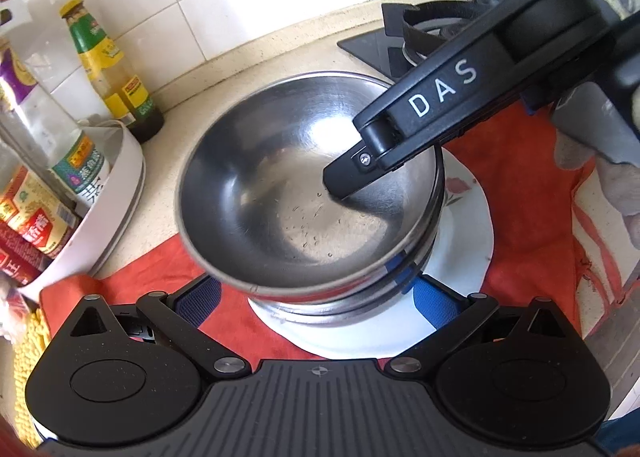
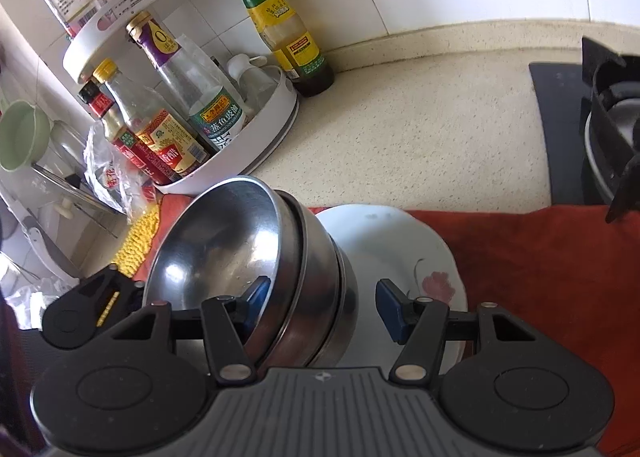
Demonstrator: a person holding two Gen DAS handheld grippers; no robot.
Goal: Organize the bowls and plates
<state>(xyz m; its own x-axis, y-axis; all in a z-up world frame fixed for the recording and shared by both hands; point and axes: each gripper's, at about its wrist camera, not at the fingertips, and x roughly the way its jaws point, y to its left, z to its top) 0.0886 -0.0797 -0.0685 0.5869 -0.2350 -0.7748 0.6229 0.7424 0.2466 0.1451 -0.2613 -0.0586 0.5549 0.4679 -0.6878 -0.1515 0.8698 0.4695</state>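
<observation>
A stack of steel bowls [image 1: 304, 193] sits on a white flowered plate [image 1: 460, 241] that lies on a red cloth [image 1: 520, 193]. The top bowl is tilted. My left gripper [image 1: 316, 297] is open, its blue pads on either side of the stack's near edge. My right gripper [image 2: 320, 305] is open and straddles the rim of the bowls [image 2: 240, 257], with one finger [image 2: 256, 297] inside the top bowl and the other over the plate [image 2: 400, 241]. Its finger also shows in the left wrist view [image 1: 352, 173], reaching into the top bowl.
A white round rack [image 2: 256, 137] of sauce bottles stands at the back left, with a green-capped bottle [image 2: 280, 25] beside it. A gas stove [image 2: 600, 137] is on the right. A yellow mat [image 2: 140, 245] lies left of the cloth. Beige counter [image 2: 420, 137] lies behind.
</observation>
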